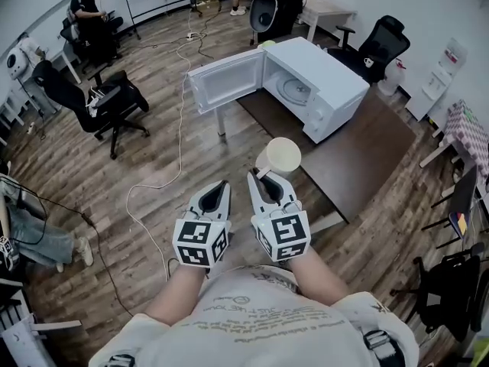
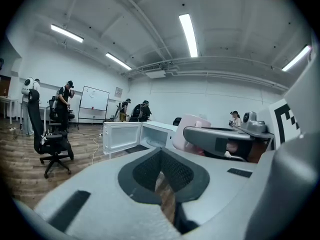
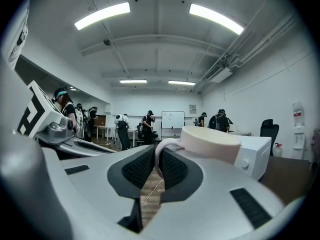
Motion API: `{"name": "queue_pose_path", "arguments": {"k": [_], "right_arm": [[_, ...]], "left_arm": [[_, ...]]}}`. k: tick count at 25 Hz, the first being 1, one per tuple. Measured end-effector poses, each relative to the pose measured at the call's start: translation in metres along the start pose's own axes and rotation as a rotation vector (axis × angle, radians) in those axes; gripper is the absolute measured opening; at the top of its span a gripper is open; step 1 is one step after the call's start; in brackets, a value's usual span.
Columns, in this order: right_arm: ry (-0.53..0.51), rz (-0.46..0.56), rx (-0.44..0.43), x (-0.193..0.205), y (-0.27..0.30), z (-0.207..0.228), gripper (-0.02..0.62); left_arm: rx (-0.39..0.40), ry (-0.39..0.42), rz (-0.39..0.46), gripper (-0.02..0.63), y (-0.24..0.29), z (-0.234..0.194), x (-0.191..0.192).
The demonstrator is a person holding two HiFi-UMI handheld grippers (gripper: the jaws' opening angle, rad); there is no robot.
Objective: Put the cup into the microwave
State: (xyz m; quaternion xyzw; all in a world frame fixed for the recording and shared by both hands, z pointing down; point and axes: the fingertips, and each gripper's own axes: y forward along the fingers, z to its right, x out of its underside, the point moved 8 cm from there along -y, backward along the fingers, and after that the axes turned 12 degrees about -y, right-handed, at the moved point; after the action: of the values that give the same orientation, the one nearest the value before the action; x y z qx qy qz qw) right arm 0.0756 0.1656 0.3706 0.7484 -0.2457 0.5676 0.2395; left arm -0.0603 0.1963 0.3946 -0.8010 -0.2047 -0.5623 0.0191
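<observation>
Holding the cup [image 1: 281, 157] in the air with the right gripper [image 1: 266, 177], fingers clamped on its looped handle [image 3: 159, 156]. Held upright: mouth up, long axis vertical, handle turned back toward the person, body forward toward the microwave [image 1: 325, 90]. Hanging near the table's [image 1: 367, 163] front edge, well apart from the microwave and its wide-open door [image 1: 225, 80]. Carrying nothing in the left gripper [image 1: 220, 188], fingers pressed together, just beside the right. Only from the head view: looking down into the cup's mouth and onto the turntable [image 1: 294, 90]. Only from the right gripper view: seeing the handle pinched between the pads. From the left gripper view: just the cup's side wall.
</observation>
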Motion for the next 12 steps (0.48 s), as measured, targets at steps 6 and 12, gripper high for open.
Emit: {"name": "queue_pose_path", "arguments": {"k": [6, 12], "right_arm": [[0.000, -0.004, 0.038, -0.007, 0.013, -0.032, 0.038], [0.002, -0.027, 0.072, -0.011, 0.024, -0.063, 0.038]], "left_arm": [[0.037, 0.011, -0.010, 0.014, -0.018, -0.030, -0.006], [0.069, 0.003, -0.032, 0.014, -0.037, -0.060, -0.006]]}}
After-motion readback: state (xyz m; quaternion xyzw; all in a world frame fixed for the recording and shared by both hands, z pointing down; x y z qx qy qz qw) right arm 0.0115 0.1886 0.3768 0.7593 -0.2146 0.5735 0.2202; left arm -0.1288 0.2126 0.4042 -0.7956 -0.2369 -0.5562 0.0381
